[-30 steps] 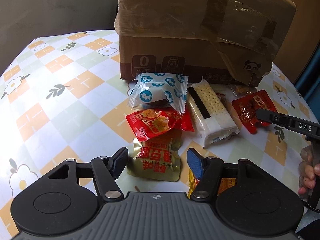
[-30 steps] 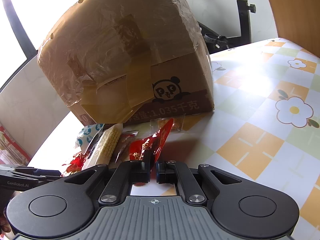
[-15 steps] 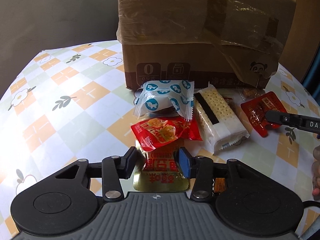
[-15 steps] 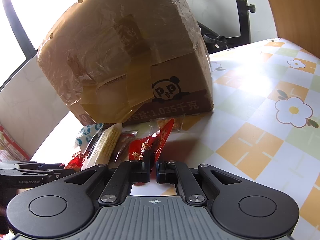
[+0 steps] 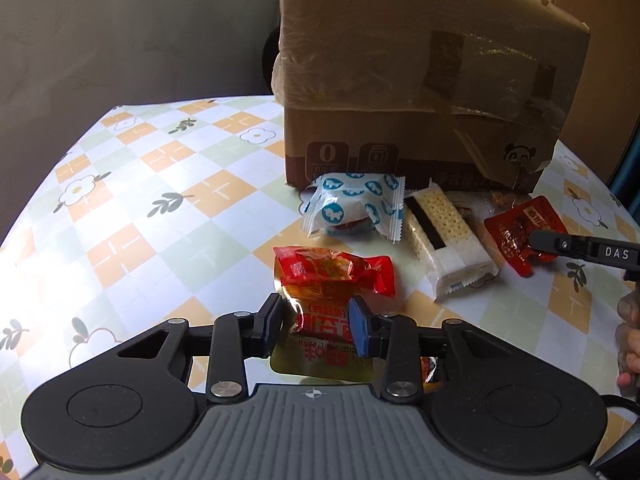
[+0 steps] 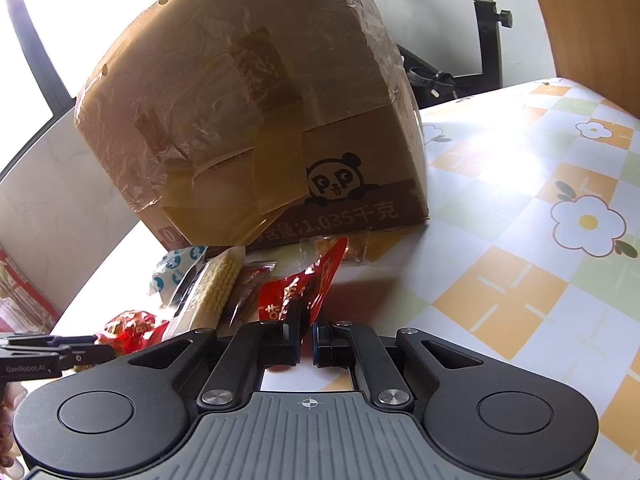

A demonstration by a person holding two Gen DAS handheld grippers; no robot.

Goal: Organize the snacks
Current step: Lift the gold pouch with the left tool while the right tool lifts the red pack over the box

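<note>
In the left wrist view, the left hand-held gripper [image 5: 316, 322] stood at the lower centre of the frame with its fingers closed against the sides of a gold foil snack pouch with red lettering [image 5: 326, 330]. A crumpled red snack packet with a yellow picture [image 5: 332, 270] lay across the far end of that pouch, just above the fingertips.

In the right wrist view, the right hand-held gripper [image 6: 306, 338] sat at the lower centre, pinching a glossy red sachet with white characters [image 6: 304, 288] by its near edge, so the sachet stood tilted up toward the box.

Above the left gripper lay a white wrapper with blue animal prints [image 5: 354, 208] touching the base of a large taped cardboard box with a panda logo [image 5: 420, 92]. Beside it, to the right, lay a clear-wrapped block of pale crackers with a dark stripe [image 5: 444, 240].

The checked tabletop with flower prints [image 5: 132, 216] spread wide to the left of the frame, its edge curving along the upper left. In the right wrist view it spread open at the right of the frame.
</note>
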